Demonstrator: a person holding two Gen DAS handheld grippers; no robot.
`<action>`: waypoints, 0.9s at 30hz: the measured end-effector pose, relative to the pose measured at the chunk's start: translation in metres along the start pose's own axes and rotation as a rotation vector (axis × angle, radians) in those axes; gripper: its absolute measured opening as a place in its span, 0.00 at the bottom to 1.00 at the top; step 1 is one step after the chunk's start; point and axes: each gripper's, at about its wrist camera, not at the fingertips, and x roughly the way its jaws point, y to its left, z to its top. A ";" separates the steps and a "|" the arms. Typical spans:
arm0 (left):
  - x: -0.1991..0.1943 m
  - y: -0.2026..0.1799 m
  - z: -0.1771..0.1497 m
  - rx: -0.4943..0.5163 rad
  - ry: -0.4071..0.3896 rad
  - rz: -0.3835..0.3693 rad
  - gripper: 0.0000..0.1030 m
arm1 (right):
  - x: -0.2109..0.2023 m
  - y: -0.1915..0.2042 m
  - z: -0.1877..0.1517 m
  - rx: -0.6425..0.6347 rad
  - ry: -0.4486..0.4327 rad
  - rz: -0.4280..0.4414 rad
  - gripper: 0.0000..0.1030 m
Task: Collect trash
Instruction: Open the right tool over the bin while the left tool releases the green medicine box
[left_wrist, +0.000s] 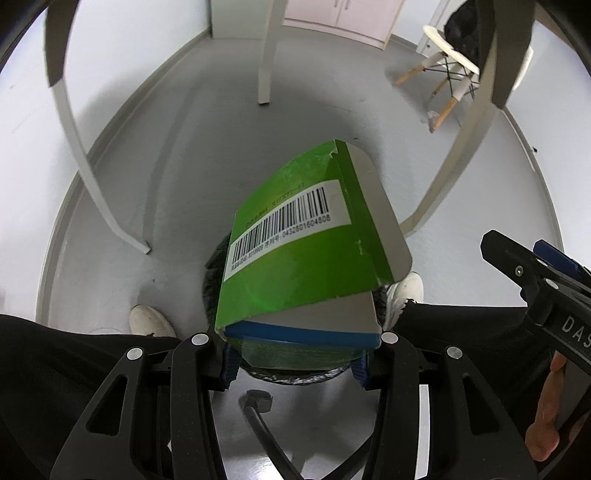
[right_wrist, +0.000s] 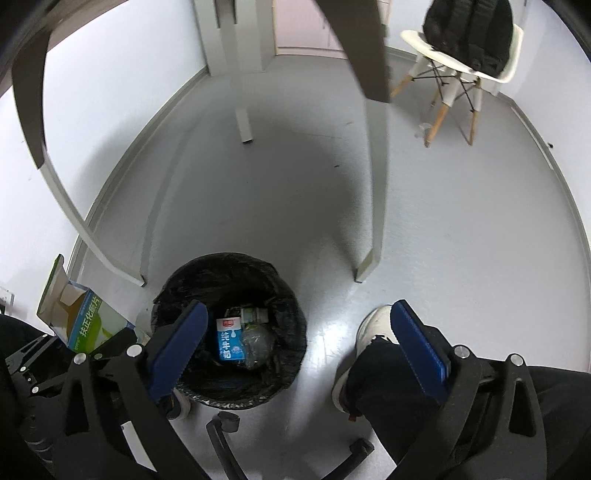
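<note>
Now 1 green box (left_wrist: 306, 251) in L gripper (left_wrist: 295, 365) jaws

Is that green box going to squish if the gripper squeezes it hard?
Probably, a bit. The green box looks like thin cardboard, and its end flap hangs open, so it is likely empty, light and easy to dent. The left gripper holds it by one end only, so it might tilt or slip above the trash bin.

A green cardboard box with a white barcode label (left_wrist: 299, 254), end flap open, hangs tilted above a round black-lined trash bin (right_wrist: 229, 328) holding a blue-and-white milk carton (right_wrist: 229, 340).
</note>
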 end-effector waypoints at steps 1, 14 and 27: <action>0.001 -0.005 0.001 0.007 0.001 -0.003 0.45 | 0.000 -0.004 0.000 0.005 0.001 -0.004 0.92; 0.008 -0.015 0.005 0.013 0.014 -0.013 0.54 | 0.005 -0.019 0.002 0.034 0.018 -0.011 0.92; 0.005 -0.007 0.004 -0.018 -0.026 0.031 0.89 | 0.006 -0.010 0.005 0.015 0.017 0.007 0.92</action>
